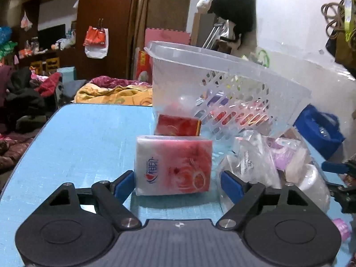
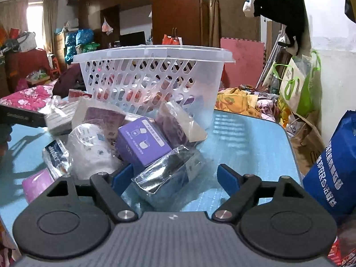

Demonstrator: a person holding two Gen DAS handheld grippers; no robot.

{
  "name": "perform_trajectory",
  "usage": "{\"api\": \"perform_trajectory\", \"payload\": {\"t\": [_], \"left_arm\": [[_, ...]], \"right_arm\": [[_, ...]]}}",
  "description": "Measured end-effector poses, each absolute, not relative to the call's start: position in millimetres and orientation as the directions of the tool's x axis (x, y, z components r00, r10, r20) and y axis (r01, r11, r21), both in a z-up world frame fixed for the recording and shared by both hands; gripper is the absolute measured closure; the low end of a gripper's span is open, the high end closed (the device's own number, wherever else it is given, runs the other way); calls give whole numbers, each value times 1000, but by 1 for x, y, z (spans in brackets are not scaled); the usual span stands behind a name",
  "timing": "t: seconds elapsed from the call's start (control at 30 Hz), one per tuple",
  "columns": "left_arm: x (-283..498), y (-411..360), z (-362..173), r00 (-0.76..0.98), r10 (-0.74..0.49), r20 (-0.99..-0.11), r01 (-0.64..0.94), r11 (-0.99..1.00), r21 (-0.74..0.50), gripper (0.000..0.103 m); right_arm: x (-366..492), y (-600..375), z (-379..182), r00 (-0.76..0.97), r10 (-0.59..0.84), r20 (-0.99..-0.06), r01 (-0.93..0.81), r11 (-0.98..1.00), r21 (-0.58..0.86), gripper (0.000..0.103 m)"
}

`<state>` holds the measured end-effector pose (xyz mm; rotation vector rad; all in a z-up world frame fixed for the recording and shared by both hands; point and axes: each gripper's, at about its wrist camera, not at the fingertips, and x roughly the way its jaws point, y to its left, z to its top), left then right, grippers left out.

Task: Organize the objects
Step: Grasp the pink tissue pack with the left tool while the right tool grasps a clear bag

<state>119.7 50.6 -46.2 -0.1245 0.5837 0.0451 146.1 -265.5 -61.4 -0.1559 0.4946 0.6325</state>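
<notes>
A white perforated plastic basket (image 1: 233,89) stands on the blue table (image 1: 89,138); it also shows in the right wrist view (image 2: 155,75), with several items inside. My left gripper (image 1: 178,183) is open, its blue pads on either side of a red-and-white tissue pack (image 1: 174,164) that rests on the table. A red box (image 1: 178,125) lies behind the pack. My right gripper (image 2: 175,178) is open around a shiny wrapped packet (image 2: 166,173). A purple box (image 2: 142,143) and several bagged items lie in a pile just beyond.
A white bagged roll (image 2: 91,149) and a pink item (image 2: 37,184) lie left of the right gripper. A blue bag (image 2: 333,175) stands at the table's right edge. Clear-wrapped packets (image 1: 267,160) lie right of the tissue pack. Bedding and clutter surround the table.
</notes>
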Motion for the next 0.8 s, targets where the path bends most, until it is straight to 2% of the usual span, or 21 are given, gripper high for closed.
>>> {"api": "perform_trajectory", "payload": {"t": [0.1,0.13,0.2,0.3,0.4,0.43,0.6,0.8], "left_arm": [[129,44,-48,817,46,-574,-109,991,-75,16],[130,46,-49,813,43,-581,-113,990,-85,16],[129,49,-49,814,41,-580,-127,986,-108,23],[120,55,-47,831,46,-554,-144,981,-134,27],[104,62,-43,876,11,-483,-114,976,-185,27],[102,62,-42,888,-14,-459,-87,976,-199,27],[93,59,-39,919,-48,-392,-42,975,-217,27],[94,62,-42,919,-61,-389,-42,967,-250,27]], "right_arm": [[146,-265,-62,694,531,-486,-605,796,6,19],[146,-266,-61,695,533,-484,-606,796,6,23],[145,-267,-61,696,537,-477,-608,794,8,29],[144,-267,-61,694,541,-474,-611,792,9,45],[140,-272,-59,713,550,-434,-606,796,14,51],[137,-275,-58,720,557,-414,-606,796,17,61],[132,-284,-55,748,570,-339,-593,804,44,62],[145,-287,-56,751,539,-382,-554,829,82,61]]}}
